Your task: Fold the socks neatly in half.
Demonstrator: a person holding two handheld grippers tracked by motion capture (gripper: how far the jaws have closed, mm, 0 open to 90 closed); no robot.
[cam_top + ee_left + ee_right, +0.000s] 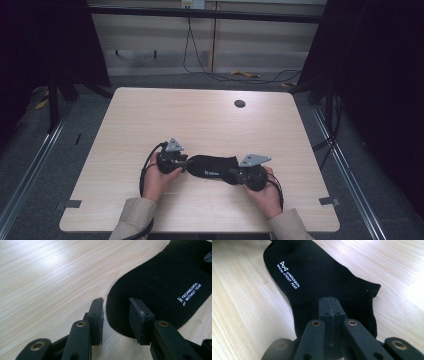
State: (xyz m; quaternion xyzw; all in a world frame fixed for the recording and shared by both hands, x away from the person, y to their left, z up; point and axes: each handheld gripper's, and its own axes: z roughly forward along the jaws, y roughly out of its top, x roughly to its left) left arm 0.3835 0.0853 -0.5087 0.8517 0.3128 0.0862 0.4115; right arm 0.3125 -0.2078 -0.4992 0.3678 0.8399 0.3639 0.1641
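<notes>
A black sock (212,166) with small white lettering lies flat on the wooden table (200,115), between the two hands. My left gripper (186,162) sits at its rounded toe end; in the left gripper view the gripper (116,307) stands open astride the sock (160,285), with a gap at the left pad (98,312). My right gripper (234,172) is at the cuff end. In the right gripper view it (329,300) is shut pad to pad, low over the sock (319,277). No fabric shows between its pads; the tips hide what is under them.
A dark round grommet hole (240,104) sits near the table's far edge. Black cables (200,60) run across the floor beyond the table. Dark frame posts and curtains stand on both sides. Bare tabletop spreads beyond and around the sock.
</notes>
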